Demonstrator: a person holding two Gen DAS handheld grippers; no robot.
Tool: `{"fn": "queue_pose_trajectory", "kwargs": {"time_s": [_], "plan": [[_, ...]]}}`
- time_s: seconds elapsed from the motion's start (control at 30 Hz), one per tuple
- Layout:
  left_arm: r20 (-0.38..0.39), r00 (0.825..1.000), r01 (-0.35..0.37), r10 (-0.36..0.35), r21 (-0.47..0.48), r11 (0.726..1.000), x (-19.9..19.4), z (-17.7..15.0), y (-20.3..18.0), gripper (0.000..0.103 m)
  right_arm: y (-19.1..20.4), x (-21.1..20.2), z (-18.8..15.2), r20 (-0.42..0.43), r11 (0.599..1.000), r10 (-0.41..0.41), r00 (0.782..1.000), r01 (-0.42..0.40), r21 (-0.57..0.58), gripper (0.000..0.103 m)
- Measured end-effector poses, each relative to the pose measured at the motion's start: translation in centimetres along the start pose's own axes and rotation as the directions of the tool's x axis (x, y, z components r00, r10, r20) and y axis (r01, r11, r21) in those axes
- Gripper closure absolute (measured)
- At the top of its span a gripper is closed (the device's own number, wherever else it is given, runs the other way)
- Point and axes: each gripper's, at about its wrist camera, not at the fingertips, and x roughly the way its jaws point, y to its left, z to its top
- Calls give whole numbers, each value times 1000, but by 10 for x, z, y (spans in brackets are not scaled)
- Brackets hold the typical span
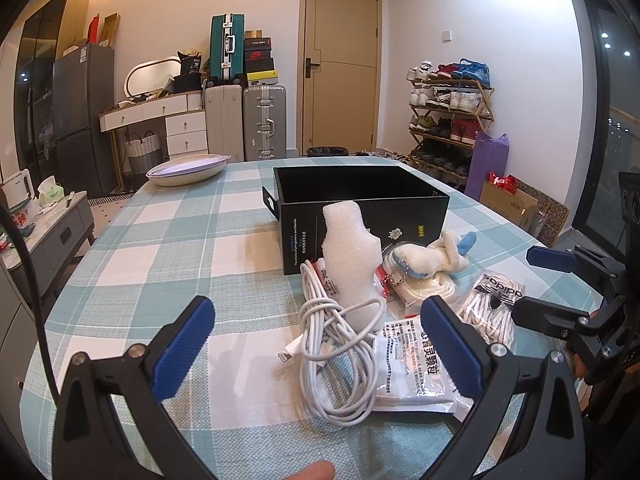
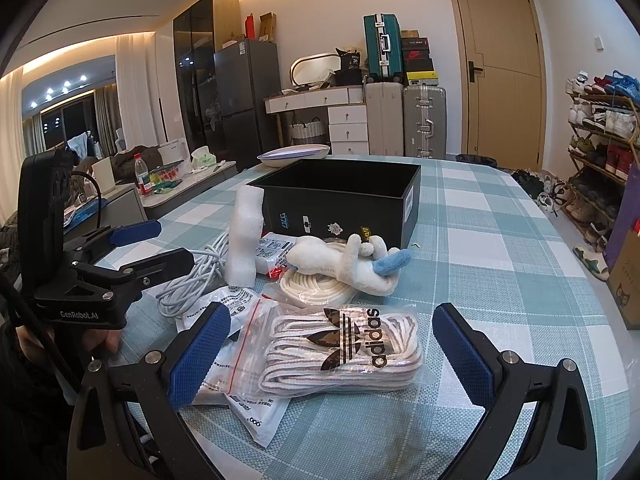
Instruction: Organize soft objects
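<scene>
An open black box (image 1: 360, 196) (image 2: 340, 196) stands on the checked tablecloth. In front of it lie a white foam piece (image 1: 350, 258) (image 2: 245, 240), a coiled white cable (image 1: 340, 348) (image 2: 192, 276), a white plush toy with a blue part (image 1: 428, 258) (image 2: 344, 262), a coil of white cord (image 2: 316, 290), a bagged bundle of adidas laces (image 1: 492, 304) (image 2: 344, 348) and white sachets (image 1: 416, 364) (image 2: 256, 412). My left gripper (image 1: 320, 348) is open, its fingers either side of the cable. My right gripper (image 2: 332, 356) is open, straddling the laces bag.
A shallow white bowl (image 1: 188, 168) (image 2: 294, 154) sits at the table's far edge. Beyond the table stand suitcases (image 1: 264, 120), a shoe rack (image 1: 452, 120) and a low side table (image 1: 44, 232) on the left.
</scene>
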Motion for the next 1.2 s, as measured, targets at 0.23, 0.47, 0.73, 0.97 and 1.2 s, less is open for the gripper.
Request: {"fn": "queue_pose_trajectory", "kwargs": {"time_s": [0.23,0.47,0.73,0.97,1.2], "plan": [[0,1000,-1,1,1,1000,0,0,0,0,0,0,0,-1,1000,0,1000,0,-1,0],[0,1000,-2,2,0,1000,0,0,-1,0,1,1,0,-2,1000,-1,1000,1,-1,0],[0,1000,2,-2,-4,1000,1,0,-1,0,1,1,-1,-7,1000,-5,1000,5,-6,0],[-4,1000,2,-2,-2,1000,1,0,0,0,1,1,-1,-15,1000,-9,1000,9,-8,0],[-33,999,5,-5,8,1000,3,3,0,0,-4,4,4,-66,999,-49,997,48,-10,0]]}}
